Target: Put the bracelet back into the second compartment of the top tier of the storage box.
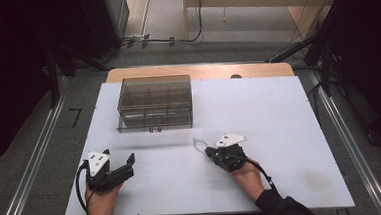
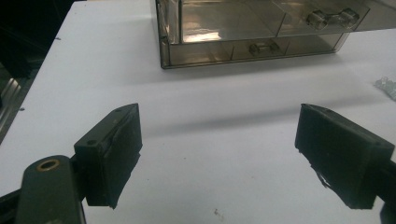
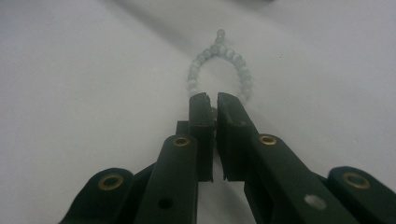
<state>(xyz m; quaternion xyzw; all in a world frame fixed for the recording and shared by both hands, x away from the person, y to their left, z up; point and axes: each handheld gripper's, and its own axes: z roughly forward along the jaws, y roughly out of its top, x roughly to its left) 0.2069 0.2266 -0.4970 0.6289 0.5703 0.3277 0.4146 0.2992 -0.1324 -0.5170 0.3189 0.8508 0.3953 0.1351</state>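
A small loop of pale green beads, a bracelet [image 3: 240,70], lies on the white table top [image 1: 280,132] in front of the person's right hand. My right gripper [image 3: 215,100] is shut on the near end of the loop, and the rest of the bracelet [image 1: 198,144] spreads flat beyond the jaw tips. In the high view the right gripper [image 1: 207,151] points left and away, towards the table's middle. My left gripper [image 1: 128,165] rests low at the front left, open wide with nothing between its jaws. The left gripper [image 2: 219,140] faces the box.
A smoky clear compartment box [image 1: 154,103] stands at the back left of the table, its front wall [image 2: 252,49] facing the left gripper. The bracelet [image 2: 386,87] shows at the right edge of the left gripper view. Metal rails [image 1: 32,167] run along both sides of the table.
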